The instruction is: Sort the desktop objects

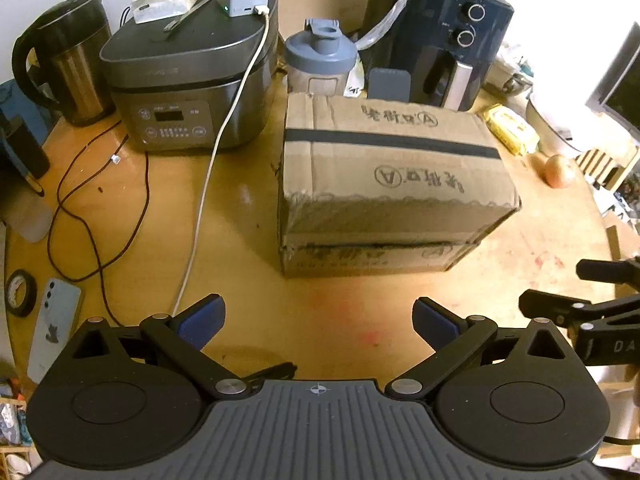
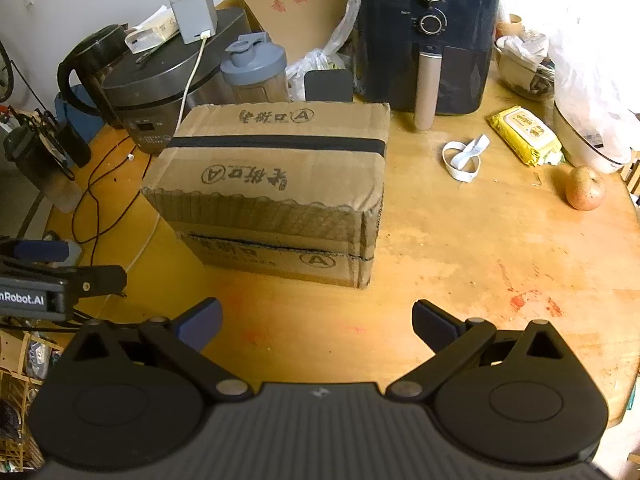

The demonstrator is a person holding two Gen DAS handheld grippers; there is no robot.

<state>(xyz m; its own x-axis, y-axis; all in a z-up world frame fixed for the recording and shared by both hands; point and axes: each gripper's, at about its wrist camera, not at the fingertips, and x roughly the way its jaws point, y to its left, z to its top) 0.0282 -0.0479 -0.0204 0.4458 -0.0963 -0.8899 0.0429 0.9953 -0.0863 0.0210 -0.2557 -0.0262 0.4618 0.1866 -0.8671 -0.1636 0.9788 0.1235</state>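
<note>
A taped cardboard box (image 1: pixel 384 184) (image 2: pixel 276 192) stands in the middle of the round wooden table (image 1: pixel 248 208) (image 2: pixel 480 248). My left gripper (image 1: pixel 318 322) hovers open just in front of the box, with nothing between its blue pads. My right gripper (image 2: pixel 316 322) is open too, empty, a little short of the box's near right corner. Each gripper shows at the edge of the other's view. Loose items lie about: a phone (image 1: pixel 52 328), a tape roll (image 1: pixel 20 292), a white strap (image 2: pixel 464 158), a yellow wipes pack (image 2: pixel 524 134) (image 1: pixel 510 128) and an apple (image 2: pixel 585 188) (image 1: pixel 558 171).
Behind the box stand a rice cooker (image 1: pixel 188 92) (image 2: pixel 160 88), a kettle (image 1: pixel 68 60), a shaker bottle (image 1: pixel 320 60) (image 2: pixel 256 68) and an air fryer (image 1: pixel 440 36) (image 2: pixel 426 36). A white cable (image 1: pixel 216 160) and a dark cord (image 1: pixel 80 208) trail across the left side. Bowls and bags (image 2: pixel 580 80) crowd the right.
</note>
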